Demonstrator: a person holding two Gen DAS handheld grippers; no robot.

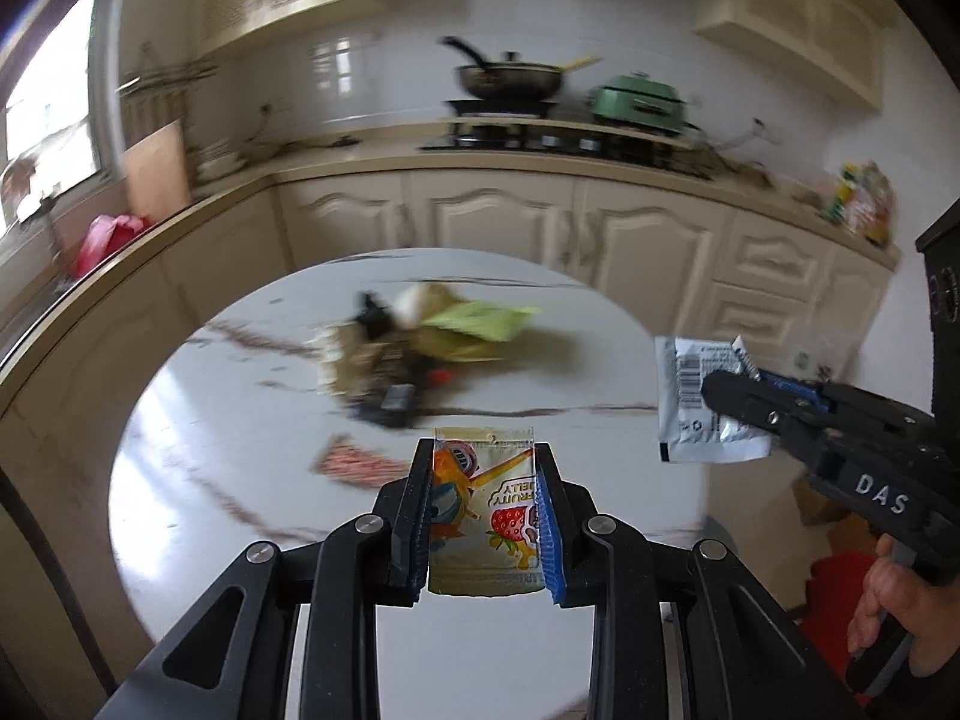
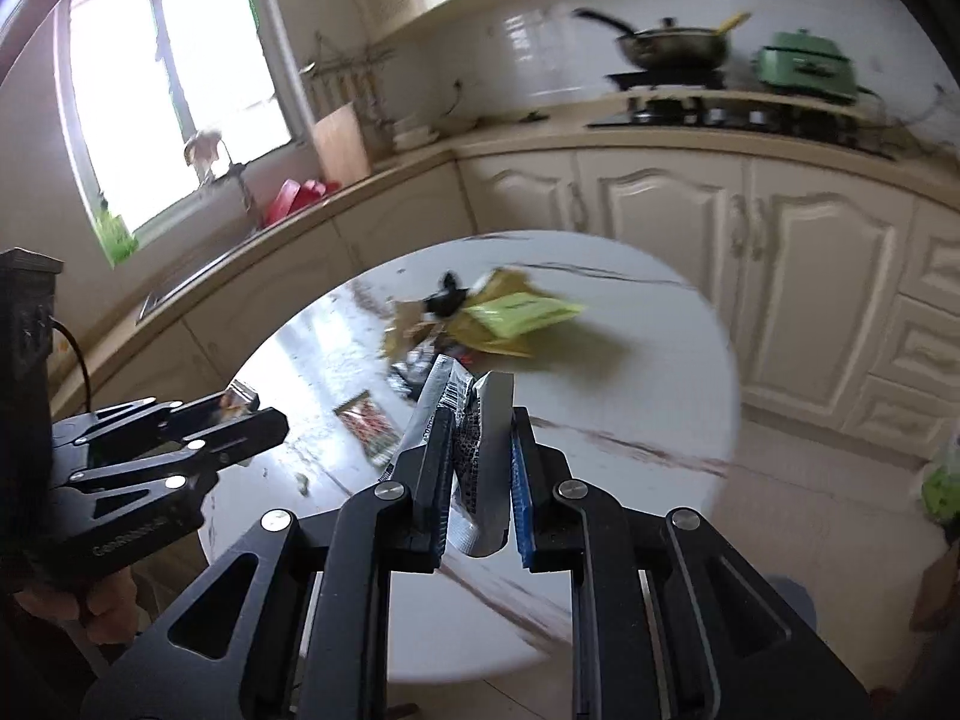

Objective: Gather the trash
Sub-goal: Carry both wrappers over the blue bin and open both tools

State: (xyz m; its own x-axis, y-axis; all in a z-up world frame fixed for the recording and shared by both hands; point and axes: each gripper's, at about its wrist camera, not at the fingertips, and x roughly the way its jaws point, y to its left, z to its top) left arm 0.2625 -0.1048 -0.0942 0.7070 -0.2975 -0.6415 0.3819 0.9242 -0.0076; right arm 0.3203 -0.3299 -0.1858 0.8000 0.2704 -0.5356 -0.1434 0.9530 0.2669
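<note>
In the left wrist view, the left gripper point(image 1: 485, 504) was closed on a clear jelly pouch point(image 1: 486, 516), its blue-padded fingers pressing the pouch's two side edges. The pouch's print read "FRUITY JELLY", upside down from this angle, beside a strawberry picture. It hung above the near edge of the round white marble table point(image 1: 180, 480). To the right, the right gripper point(image 1: 729, 399) carried the white letters "DAS" on its body and was clamped on a silver sachet point(image 1: 684, 396) with a barcode, held off the table's right edge. A blurred heap of wrappers point(image 1: 420, 342), yellow, green and black, lay near the table's middle, and a red-and-white striped wrapper point(image 1: 354, 462) lay just in front of the pouch. On the counter point(image 1: 360, 150) behind stood a wok point(image 1: 510, 81) and a green pot point(image 1: 639, 99) on the stove.

In the right wrist view, the right gripper point(image 2: 477, 450) was nearly closed, pinching the crumpled silver sachet point(image 2: 480, 420); small print and a barcode showed but could not be read. The left gripper point(image 2: 264, 414) at the left edge bore a faint word that was too blurred to make out, its fingers close together around something shiny. The wrapper heap point(image 2: 492, 318) sat mid-table, beyond the sachet, and the striped wrapper point(image 2: 366, 420) lay nearer, left of the fingers.
</note>
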